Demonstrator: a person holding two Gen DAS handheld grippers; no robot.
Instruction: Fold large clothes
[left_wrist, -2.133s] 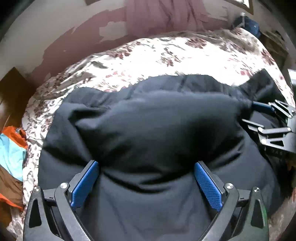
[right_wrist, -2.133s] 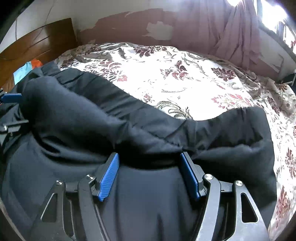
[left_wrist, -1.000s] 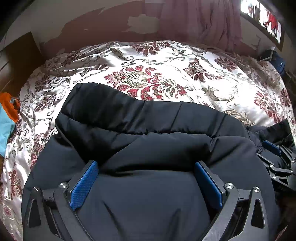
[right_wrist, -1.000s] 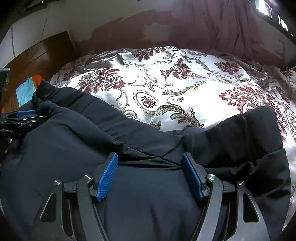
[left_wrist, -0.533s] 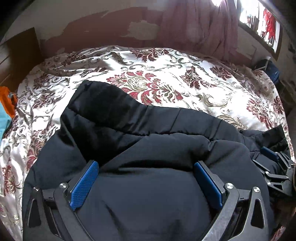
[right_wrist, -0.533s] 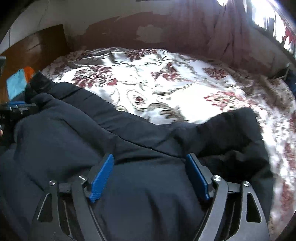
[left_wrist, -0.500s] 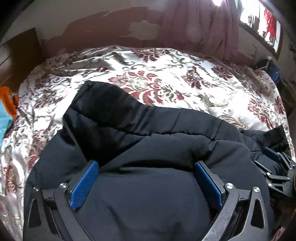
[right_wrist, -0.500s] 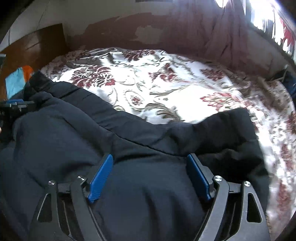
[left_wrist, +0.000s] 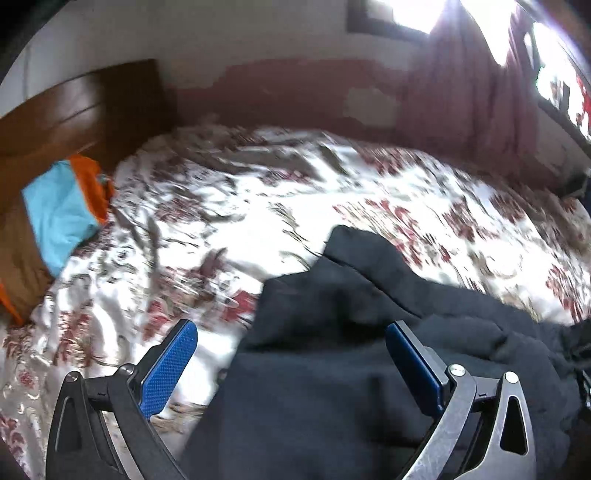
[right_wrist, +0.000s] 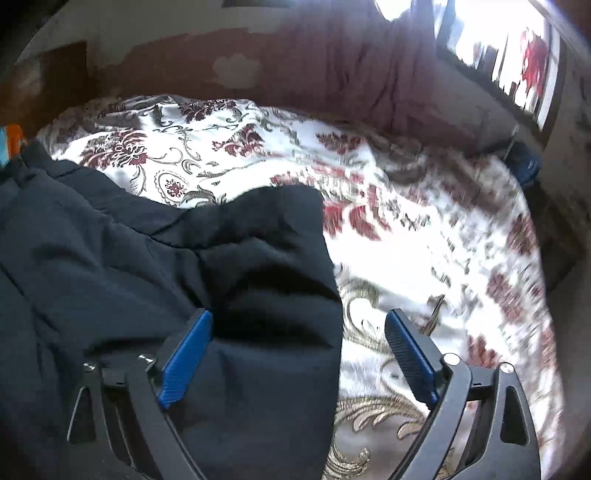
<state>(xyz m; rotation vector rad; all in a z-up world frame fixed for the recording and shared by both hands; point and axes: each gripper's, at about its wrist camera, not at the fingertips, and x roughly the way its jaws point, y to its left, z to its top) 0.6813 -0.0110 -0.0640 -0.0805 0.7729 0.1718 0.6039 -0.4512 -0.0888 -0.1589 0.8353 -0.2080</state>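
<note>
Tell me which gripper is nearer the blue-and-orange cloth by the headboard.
Left. The left gripper sees the cloth close by; from the right gripper it's a sliver at the far edge.

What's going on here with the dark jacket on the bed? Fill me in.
A person with a handheld gripper in each hand is folding a dark padded jacket on a floral bedspread. The jacket lies bunched on the bed. The left gripper is open, with the jacket's edge lying between its fingers. The right gripper has just been opening and now stands wide; the jacket's other edge lies between its fingers, unpinched. Neither holds the cloth. A blue and orange garment sits by the headboard.
</note>
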